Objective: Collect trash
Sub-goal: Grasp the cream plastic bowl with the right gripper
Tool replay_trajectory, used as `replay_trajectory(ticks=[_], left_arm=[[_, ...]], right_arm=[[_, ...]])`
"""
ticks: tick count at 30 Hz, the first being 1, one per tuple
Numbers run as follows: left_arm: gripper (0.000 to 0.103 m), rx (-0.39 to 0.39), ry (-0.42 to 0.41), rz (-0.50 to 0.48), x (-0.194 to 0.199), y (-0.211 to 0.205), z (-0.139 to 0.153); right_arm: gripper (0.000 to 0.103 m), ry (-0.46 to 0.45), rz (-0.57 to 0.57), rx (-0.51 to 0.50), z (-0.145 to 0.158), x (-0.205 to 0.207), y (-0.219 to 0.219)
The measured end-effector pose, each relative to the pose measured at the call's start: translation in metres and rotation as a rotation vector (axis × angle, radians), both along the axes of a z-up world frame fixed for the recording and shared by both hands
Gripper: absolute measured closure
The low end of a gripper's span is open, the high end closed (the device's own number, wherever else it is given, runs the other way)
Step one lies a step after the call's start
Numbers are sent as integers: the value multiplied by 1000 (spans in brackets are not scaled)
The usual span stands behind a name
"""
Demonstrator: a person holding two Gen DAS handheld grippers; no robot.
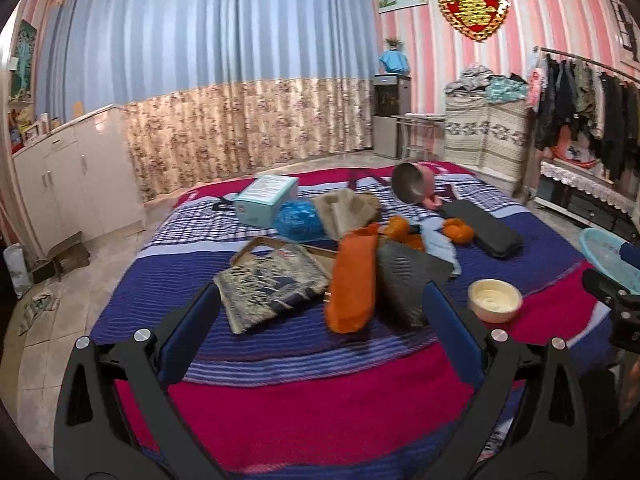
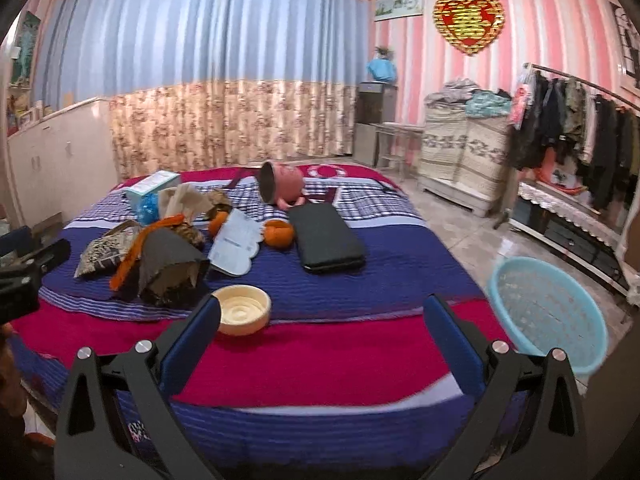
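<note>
The left gripper is held level above the bed's near edge, its jaws spread wide and empty, aimed at the trash pile on the striped blanket. The right gripper is likewise held spread and empty, just beside a cream bowl. A light-blue basket is seen beside the bed.

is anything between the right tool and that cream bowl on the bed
Nothing visible does. The cream bowl sits on bare blanket just ahead of the open right tool, beside its left finger; the trash pile lies behind the bowl.
</note>
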State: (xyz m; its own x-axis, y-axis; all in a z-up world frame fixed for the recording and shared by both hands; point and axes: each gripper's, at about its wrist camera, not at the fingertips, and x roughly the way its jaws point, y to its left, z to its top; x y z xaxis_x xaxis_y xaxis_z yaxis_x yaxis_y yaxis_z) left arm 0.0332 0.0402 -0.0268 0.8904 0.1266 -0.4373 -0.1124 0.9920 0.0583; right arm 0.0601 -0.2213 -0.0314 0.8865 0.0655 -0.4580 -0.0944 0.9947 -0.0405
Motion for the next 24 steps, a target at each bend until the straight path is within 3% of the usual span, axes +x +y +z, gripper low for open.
replay_trajectory(ticks=[5, 11, 18, 20, 21, 24], left_arm=[[5, -19, 32, 31, 13, 21, -6], [5, -22, 45, 49, 20, 31, -11], [5, -22, 68, 34, 27, 28, -15], [5, -29, 78, 29, 29, 27, -17], [5, -34, 83, 24, 30, 26, -17], [5, -41, 97, 13, 34, 22, -20]], right_arm=[[4, 108, 82, -66, -17, 30, 17], [4, 247, 260, -62, -32, 64, 40], [6, 350, 325, -74, -46, 89, 60], [20, 380, 330, -82, -52, 92, 63], [34, 399, 334, -79, -56, 94, 64], [44, 429, 354, -54, -61, 98, 64]])
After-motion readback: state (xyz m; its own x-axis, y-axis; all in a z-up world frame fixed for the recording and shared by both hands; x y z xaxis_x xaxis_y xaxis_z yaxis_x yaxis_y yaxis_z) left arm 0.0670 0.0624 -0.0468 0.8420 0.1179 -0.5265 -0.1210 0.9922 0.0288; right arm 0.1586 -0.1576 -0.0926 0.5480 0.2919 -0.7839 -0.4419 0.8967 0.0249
